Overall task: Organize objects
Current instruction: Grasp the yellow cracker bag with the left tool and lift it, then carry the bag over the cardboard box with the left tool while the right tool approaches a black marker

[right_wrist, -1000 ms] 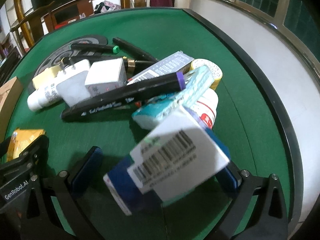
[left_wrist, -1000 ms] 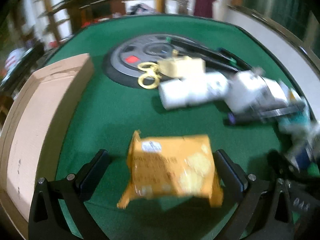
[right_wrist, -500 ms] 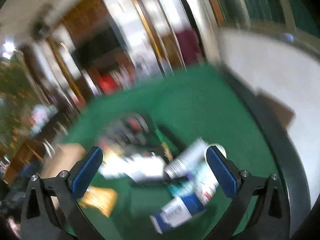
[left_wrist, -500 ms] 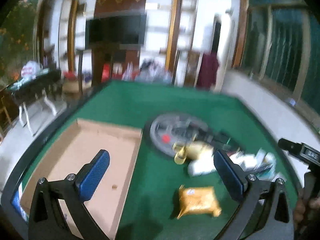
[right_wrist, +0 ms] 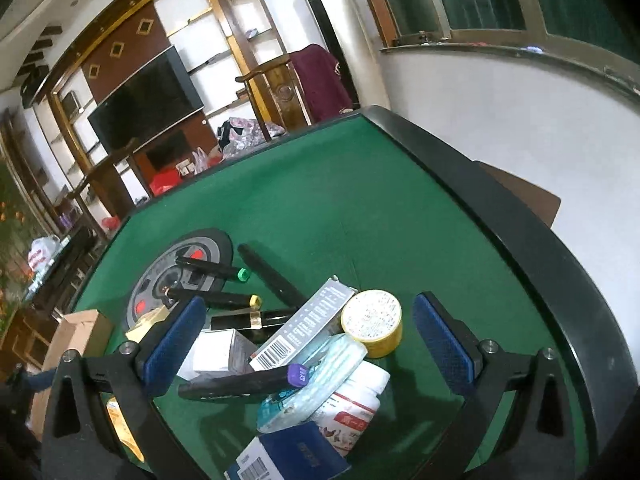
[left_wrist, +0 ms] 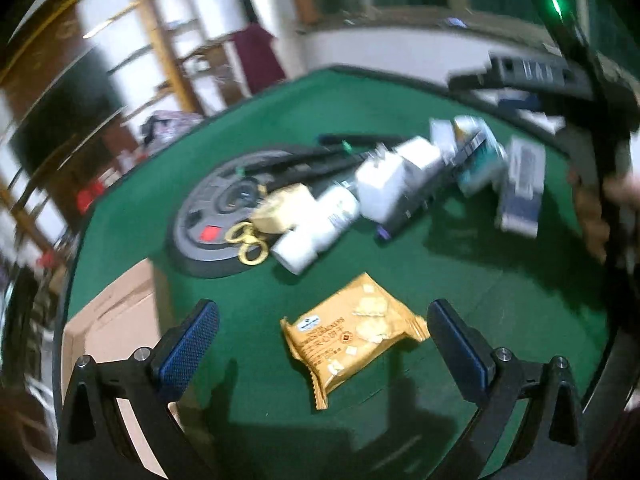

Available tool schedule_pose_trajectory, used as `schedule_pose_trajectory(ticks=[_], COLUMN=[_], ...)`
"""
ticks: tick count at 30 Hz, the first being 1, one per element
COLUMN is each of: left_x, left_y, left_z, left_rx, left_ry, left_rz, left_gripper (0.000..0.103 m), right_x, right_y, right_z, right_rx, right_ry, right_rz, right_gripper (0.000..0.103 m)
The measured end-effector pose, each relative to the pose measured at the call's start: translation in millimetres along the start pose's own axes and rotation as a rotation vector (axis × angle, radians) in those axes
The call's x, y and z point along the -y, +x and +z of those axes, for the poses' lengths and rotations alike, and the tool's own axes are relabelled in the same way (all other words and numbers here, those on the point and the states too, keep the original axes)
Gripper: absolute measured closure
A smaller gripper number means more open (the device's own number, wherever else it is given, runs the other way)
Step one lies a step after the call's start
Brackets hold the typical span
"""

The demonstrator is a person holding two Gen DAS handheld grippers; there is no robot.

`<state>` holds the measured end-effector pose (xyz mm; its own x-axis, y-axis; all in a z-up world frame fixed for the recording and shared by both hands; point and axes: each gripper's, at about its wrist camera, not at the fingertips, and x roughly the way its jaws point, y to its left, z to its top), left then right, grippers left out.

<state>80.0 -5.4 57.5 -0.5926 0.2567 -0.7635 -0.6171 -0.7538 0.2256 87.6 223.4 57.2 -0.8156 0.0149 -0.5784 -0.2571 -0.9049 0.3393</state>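
**Objects mostly unsorted, both tongs empty**

Objects for sorting are seen scattered on the green felt bench (left_wrist: 460, 264), none of them yet in the brown cardboard box (left_wrist: 116, 320) at the bench's left edge. Nearest the left tongs (left_wrist: 322, 340), whose blue pads stand wide apart with nothing between them, an orange foil snack packet (left_wrist: 354, 338) lies flat on the felt, apart from the rest. Beyond it a heap is found: a white plastic bottle (left_wrist: 316, 232), gold-handled scissors (left_wrist: 248, 240) resting on a round grey disc (left_wrist: 216, 216), a white block-shaped charger (left_wrist: 380, 188) and black marker pens (left_wrist: 360, 140), all somewhat blurred.

The right tongs (right_wrist: 306, 344) are likewise spread and hold nothing. Closest below them a blue-and-white cardboard carton (right_wrist: 288, 456) is seen, then a white pill bottle with a red label (right_wrist: 352, 400), a pale teal soft packet (right_wrist: 316, 380) and a black marker with a purple cap (right_wrist: 248, 384). Further out a grey barcoded box (right_wrist: 308, 324) leans beside a yellow roll of tape (right_wrist: 374, 322), with green-capped (right_wrist: 212, 268) and yellow-capped (right_wrist: 216, 298) markers behind.

The task is judged to be at an early stage: no item appears grouped or boxed, and the whole pile remains to be cleared.
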Motion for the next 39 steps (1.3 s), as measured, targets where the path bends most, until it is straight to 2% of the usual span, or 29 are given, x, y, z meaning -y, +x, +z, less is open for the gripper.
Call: schedule_pose_trajectory(ticks=[5,6,7,8,11,15,20,24,28,33,36,39], left_x=[10.5,13.3,16.6,18.0,21.0,25.0,12.8,0.2,-30.7,-79.4,-100.3,-114.1], left_y=[34.3,37.6,39.7,38.3,35.3,24.6,-11.8,-53.5,-97.4,-124.0,-132.1,-131.6], left_z=[-0.2,-1.3,-1.7,-1.3,-2.9,-10.4,-13.6,-16.4,-30.0,-56.2,-80.3,-102.6], left_rx=[-0.092,-0.100,-0.112,-0.107,-0.123,-0.108,-0.004,0.099,0.194,0.254,0.278,0.285], left_ry=[0.089,0.089,0.084,0.064,-0.009,-0.098,-0.290,-0.364,-0.466,-0.602,-0.691,-0.751], left_rz=[-0.029,-0.038,-0.058,-0.069,-0.080,-0.054,-0.053,-0.002,-0.012,-0.036,-0.046,-0.045], left_gripper=[0.002,0.004,0.011,0.018,0.031,0.036,0.036,0.036,0.036,0.036,0.036,0.036], right_x=[5.1,5.8,7.0,8.5,7.6,2.7,2.9,5.1,-4.8,-53.8,-91.9,-125.9], right_y=[-3.8,-4.0,-5.5,-7.5,-6.7,-4.4,-4.0,-4.1,-8.6,-18.1,1.0,38.4], right_z=[-6.0,-6.3,-6.4,-7.4,-8.2,-10.2,-11.5,-11.2,-8.8,2.5,14.2,17.1], right_rx=[-0.034,-0.034,-0.030,-0.026,-0.027,-0.027,-0.015,-0.014,0.007,-0.102,-0.248,-0.411], right_ry=[0.002,0.007,0.011,0.011,0.005,-0.027,-0.045,-0.050,-0.107,-0.249,-0.277,-0.249], right_rz=[0.005,0.006,0.004,0.002,-0.003,-0.031,-0.059,-0.077,-0.081,0.044,0.171,0.259], right_gripper=[0.000,0.000,0.000,0.000,0.000,0.000,0.000,0.000,0.000,0.000,0.000,0.000])
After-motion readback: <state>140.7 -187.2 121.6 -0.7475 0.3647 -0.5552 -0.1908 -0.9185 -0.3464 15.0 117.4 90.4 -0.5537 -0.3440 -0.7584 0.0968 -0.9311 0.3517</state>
